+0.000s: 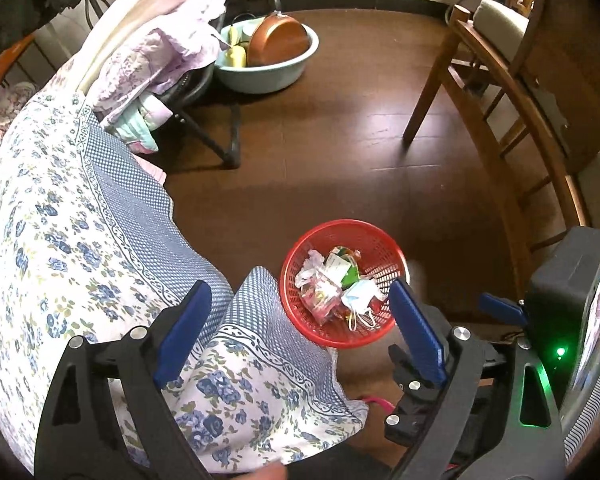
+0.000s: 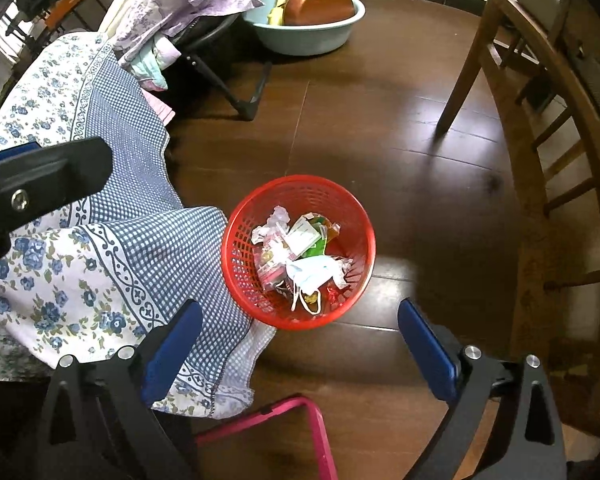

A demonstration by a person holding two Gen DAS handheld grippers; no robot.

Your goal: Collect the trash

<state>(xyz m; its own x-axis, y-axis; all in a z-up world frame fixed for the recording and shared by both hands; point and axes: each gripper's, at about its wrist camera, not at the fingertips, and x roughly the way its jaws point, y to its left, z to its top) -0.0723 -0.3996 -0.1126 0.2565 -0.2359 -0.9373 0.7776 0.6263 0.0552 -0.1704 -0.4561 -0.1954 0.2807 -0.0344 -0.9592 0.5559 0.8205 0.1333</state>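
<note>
Dark wooden floor point(image 2: 380, 128) spreads open beyond the red basket point(image 2: 352, 216), which sits against the hanging edge of the floral cloth point(image 2: 100, 248) and holds the trash point(image 2: 300, 256). Wooden chair point(image 2: 540, 120) stands well apart from the basket. Left gripper point(image 1: 300, 308) and right gripper point(image 2: 300, 320) hang above the basket, fingers spread and empty.

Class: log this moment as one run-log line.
left gripper: open, empty | right gripper: open, empty | red basket: on floor, holds face mask, wrappers

baskets: 1 red basket point(image 2: 236, 240) | basins: 1 basin point(image 2: 312, 42) | pans: 1 pan point(image 2: 320, 4) | face masks: 1 mask point(image 2: 312, 274)
</note>
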